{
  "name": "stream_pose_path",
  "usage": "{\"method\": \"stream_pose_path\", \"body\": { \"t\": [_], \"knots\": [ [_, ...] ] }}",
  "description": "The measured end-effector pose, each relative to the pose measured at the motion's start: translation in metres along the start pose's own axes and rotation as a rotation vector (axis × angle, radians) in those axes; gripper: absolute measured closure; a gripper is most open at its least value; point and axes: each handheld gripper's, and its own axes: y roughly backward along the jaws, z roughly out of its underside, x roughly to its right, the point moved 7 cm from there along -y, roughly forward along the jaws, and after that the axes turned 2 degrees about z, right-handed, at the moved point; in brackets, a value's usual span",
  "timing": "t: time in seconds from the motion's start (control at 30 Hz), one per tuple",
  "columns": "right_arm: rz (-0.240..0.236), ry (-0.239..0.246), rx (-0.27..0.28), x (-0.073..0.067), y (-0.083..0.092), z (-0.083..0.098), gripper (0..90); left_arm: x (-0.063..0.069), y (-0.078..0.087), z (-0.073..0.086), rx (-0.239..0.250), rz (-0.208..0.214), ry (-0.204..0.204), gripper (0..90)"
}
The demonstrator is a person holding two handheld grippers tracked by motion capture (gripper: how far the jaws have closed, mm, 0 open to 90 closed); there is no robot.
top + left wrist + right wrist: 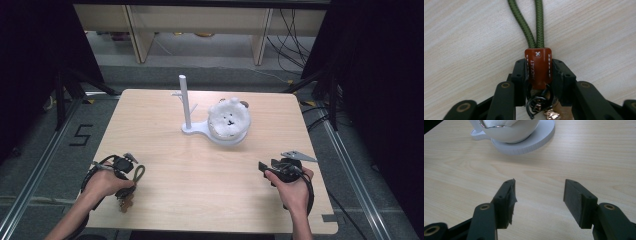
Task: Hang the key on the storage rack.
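Two grippers low at near table edge, high view: left gripper [131, 162] near-left, olive cord loop [138, 175] beside it, white peg stand [185, 107] far centre, likely hanging spot; left gripper view: jaws clenched on brown leather keychain tab [538, 67], securing lift; right gripper view: right gripper [538, 195] released, idle

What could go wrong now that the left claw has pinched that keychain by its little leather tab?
The left gripper clamps only the brown leather tab, so the keychain might slip or twist when lifted. Its green cord loop hangs loose and could miss the hooks on the white stand. A swing there might bump the fluffy bear beside the post.
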Motion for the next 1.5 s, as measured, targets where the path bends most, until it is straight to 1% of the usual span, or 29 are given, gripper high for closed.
{"method": "stream_pose_path", "body": {
  "t": [0.13,0.17,0.2,0.23,0.27,0.3,0.33,0.43,0.47,0.5,0.53,0.57,0.6,0.63,0.7,0.8,0.87,1.03,1.07,1.1,1.13,1.17,1.2,1.23,1.27,1.33,1.37,1.4,1.5],
  "knots": [
    [0.002,0.002,-0.004,0.0,0.0,0.0,44.1,0.001,0.0,0.003,0.028,-0.001,-0.005,67.4],
    [-0.003,0.003,-0.002,0.0,0.0,0.0,44.1,0.0,0.001,0.004,0.023,-0.005,-0.024,67.7],
    [-0.003,0.003,-0.002,0.0,0.0,0.0,44.1,0.0,0.002,0.005,0.014,-0.005,-0.029,67.7],
    [-0.01,0.0,0.009,0.0,-0.001,0.0,44.1,-0.001,0.002,0.005,0.031,-0.007,-0.042,67.8],
    [-0.001,0.004,0.01,0.0,-0.001,-0.001,44.1,0.0,0.001,0.005,0.047,-0.005,-0.025,67.9],
    [-0.001,0.04,0.024,0.004,-0.002,-0.002,44.1,0.0,0.001,0.005,0.056,-0.003,-0.028,68.0],
    [-0.002,0.04,0.025,0.004,-0.002,-0.002,44.1,0.001,0.001,0.006,0.064,0.005,-0.012,68.1],
    [-0.004,0.041,0.028,0.004,-0.002,-0.002,44.1,-0.001,0.002,0.007,0.081,0.001,-0.024,68.3],
    [-0.009,0.038,0.027,0.003,-0.002,-0.002,44.2,-0.001,0.002,0.008,0.075,0.007,-0.015,68.4],
    [-0.004,0.041,0.028,0.004,-0.002,-0.002,44.1,-0.005,0.002,0.008,0.086,-0.009,-0.062,68.4],
    [0.002,0.042,0.026,0.004,-0.002,-0.002,44.1,-0.005,0.003,0.009,0.092,-0.005,-0.066,68.4],
    [0.002,0.042,0.022,0.004,-0.002,-0.002,44.1,-0.003,0.004,0.01,0.093,0.007,-0.033,68.4],
    [0.001,0.041,0.021,0.004,-0.002,-0.002,44.1,-0.002,0.004,0.011,0.102,0.01,-0.026,68.4],
    [0.002,0.041,0.021,0.004,-0.002,-0.002,44.1,-0.005,0.006,0.011,0.118,0.008,-0.067,68.4],
    [-0.006,0.038,0.023,0.003,-0.002,-0.002,44.1,-0.004,0.007,0.013,0.149,0.018,-0.053,68.5],
    [-0.017,0.041,0.025,0.002,-0.002,-0.002,44.1,-0.004,0.01,0.015,0.195,0.028,-0.05,68.5],
    [-0.014,0.045,0.026,0.002,-0.003,-0.001,44.1,-0.005,0.012,0.017,0.212,0.036,-0.066,68.5],
    [-0.006,0.043,0.019,0.003,-0.003,0.0,44.3,-0.003,0.014,0.021,0.301,0.052,-0.032,68.5],
    [-0.002,0.043,0.019,0.002,-0.003,0.0,44.3,-0.003,0.015,0.023,0.295,0.054,-0.041,68.6],
    [-0.002,0.043,0.019,0.002,-0.003,0.0,44.3,-0.002,0.016,0.024,0.312,0.054,-0.029,68.6],
    [-0.002,0.041,0.018,0.002,-0.003,0.0,44.4,-0.002,0.015,0.025,0.323,0.052,-0.042,68.6],
    [-0.007,0.045,0.002,0.002,-0.002,0.0,44.4,-0.002,0.016,0.025,0.333,0.052,-0.038,68.5],
    [-0.006,0.043,0.009,0.002,-0.003,0.0,44.5,-0.003,0.016,0.026,0.343,0.054,-0.041,68.5],
    [0.005,0.046,0.007,0.002,-0.003,0.0,44.5,-0.003,0.017,0.027,0.337,0.053,-0.037,68.6],
    [0.005,0.046,0.012,0.002,-0.004,0.0,44.5,-0.003,0.017,0.026,0.363,0.052,-0.026,68.5],
    [-0.002,0.033,0.015,0.0,-0.003,0.0,44.5,-0.004,0.02,0.026,0.384,0.051,-0.02,68.6],
    [-0.013,0.041,0.018,0.001,-0.003,0.0,44.5,-0.004,0.021,0.025,0.412,0.052,-0.006,68.8],
    [-0.012,0.041,0.019,0.001,-0.003,0.0,44.5,-0.002,0.021,0.023,0.458,0.065,0.033,68.9],
    [-0.006,0.041,0.02,0.001,-0.003,0.0,44.5,-0.005,0.027,0.023,0.496,0.059,0.04,68.9]
  ]
}}
